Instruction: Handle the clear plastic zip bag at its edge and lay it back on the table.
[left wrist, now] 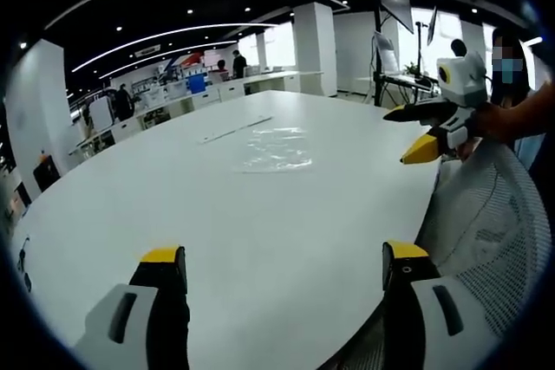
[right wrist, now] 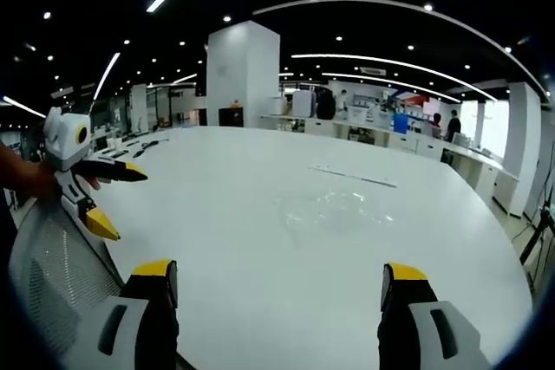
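Observation:
The clear plastic zip bag (left wrist: pixel 276 150) lies flat on the white table (left wrist: pixel 173 188), well beyond both grippers; in the right gripper view the bag (right wrist: pixel 334 207) shows as a faint crinkled patch. My left gripper (left wrist: pixel 286 270) is open above the near table edge, with nothing between its jaws. It also appears at the left of the right gripper view (right wrist: pixel 108 201), held by a hand. My right gripper (right wrist: pixel 279 288) is open too, empty, and it enters the left gripper view from the right (left wrist: pixel 421 132), off the table's side.
A thin clear strip (left wrist: pixel 236 130) lies on the table beyond the bag. A white mesh chair back (left wrist: pixel 494 240) stands by the table edge, also seen as a chair back (right wrist: pixel 61 279). A person (left wrist: pixel 512 84) stands at the right. Desks and a pillar (right wrist: pixel 243 75) lie far behind.

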Action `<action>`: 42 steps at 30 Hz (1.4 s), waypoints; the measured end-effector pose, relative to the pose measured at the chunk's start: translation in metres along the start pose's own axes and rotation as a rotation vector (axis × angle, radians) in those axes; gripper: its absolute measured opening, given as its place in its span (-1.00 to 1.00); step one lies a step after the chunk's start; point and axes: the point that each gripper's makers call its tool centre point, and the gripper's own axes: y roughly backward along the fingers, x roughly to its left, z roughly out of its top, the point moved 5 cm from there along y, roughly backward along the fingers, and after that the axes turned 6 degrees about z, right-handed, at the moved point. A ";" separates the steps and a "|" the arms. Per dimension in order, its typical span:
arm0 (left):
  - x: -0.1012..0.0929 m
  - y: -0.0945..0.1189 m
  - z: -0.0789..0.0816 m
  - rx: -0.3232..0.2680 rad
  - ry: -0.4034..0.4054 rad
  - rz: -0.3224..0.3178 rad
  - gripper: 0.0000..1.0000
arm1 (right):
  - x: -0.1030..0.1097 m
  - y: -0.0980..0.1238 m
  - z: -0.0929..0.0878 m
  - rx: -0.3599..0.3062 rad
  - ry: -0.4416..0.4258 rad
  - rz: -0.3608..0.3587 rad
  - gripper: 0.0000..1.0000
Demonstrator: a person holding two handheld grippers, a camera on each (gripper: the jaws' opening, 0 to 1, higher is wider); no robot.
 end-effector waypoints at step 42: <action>0.003 0.002 0.008 -0.029 0.011 -0.004 0.80 | 0.001 -0.001 0.009 0.019 0.012 0.003 0.91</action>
